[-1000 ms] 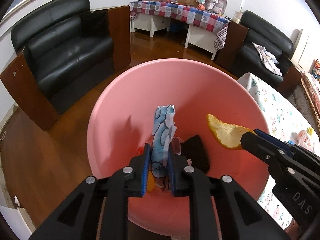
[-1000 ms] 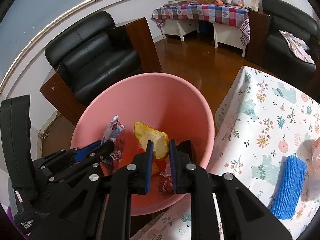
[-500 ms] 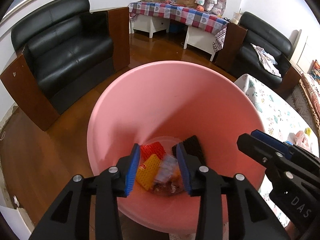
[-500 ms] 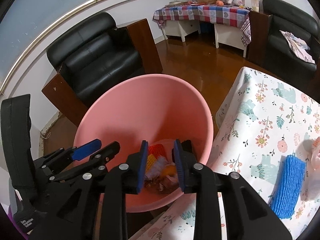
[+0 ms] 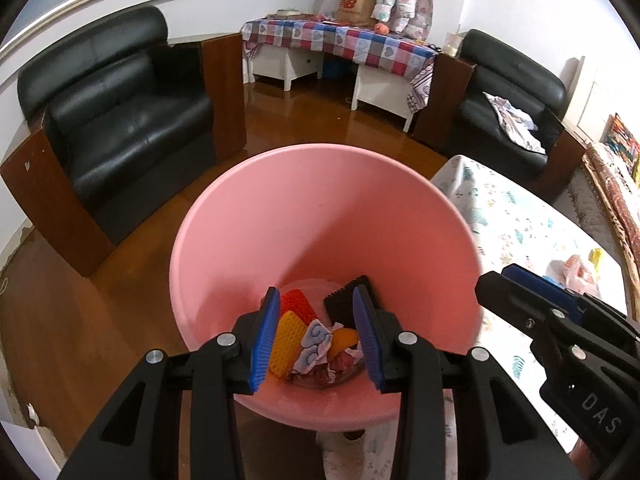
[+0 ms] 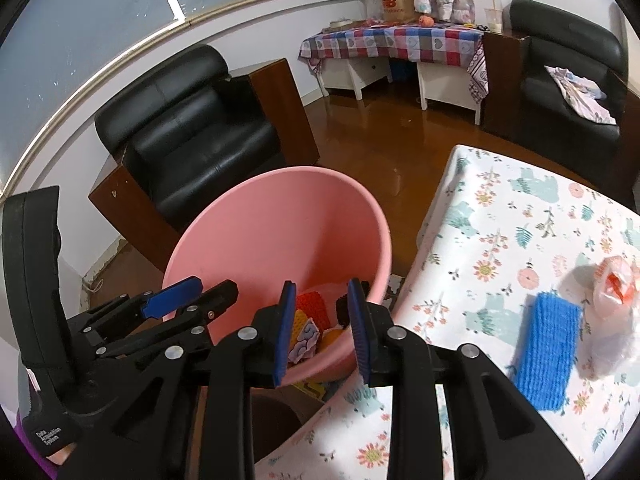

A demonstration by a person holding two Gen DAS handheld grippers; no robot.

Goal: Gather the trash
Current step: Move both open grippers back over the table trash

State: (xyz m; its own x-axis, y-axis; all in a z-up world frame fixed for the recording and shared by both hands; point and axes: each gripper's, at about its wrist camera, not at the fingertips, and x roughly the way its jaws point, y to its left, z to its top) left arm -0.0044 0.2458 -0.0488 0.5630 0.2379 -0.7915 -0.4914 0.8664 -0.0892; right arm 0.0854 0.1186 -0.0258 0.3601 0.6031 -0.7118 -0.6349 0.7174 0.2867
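A pink bin (image 5: 320, 216) stands on the floor beside the table. At its bottom lie a blue-and-white wrapper (image 5: 316, 340), an orange peel (image 5: 345, 338), red mesh (image 5: 298, 304), yellow mesh (image 5: 286, 340) and a black piece (image 5: 346, 300). My left gripper (image 5: 315, 292) hangs open above the bin's near rim, with nothing between its pads. My right gripper (image 6: 322, 284) is also open and empty, over the bin (image 6: 280, 232) on the table side. Each gripper shows in the other's view: the right gripper (image 5: 520, 280) at the right, the left gripper (image 6: 188, 292) at the left.
A table with a floral cloth (image 6: 500, 220) stands right of the bin and carries a blue knitted cloth (image 6: 546, 356) and a plastic bag (image 6: 616, 292). Black armchairs (image 5: 120, 120) and a checkered-cloth side table (image 5: 340, 40) stand farther off on the wooden floor.
Both grippers opened: the left let go of the wrapper and the right let go of the orange peel, and both pieces fell into the bin. Both grippers then drew back and up.
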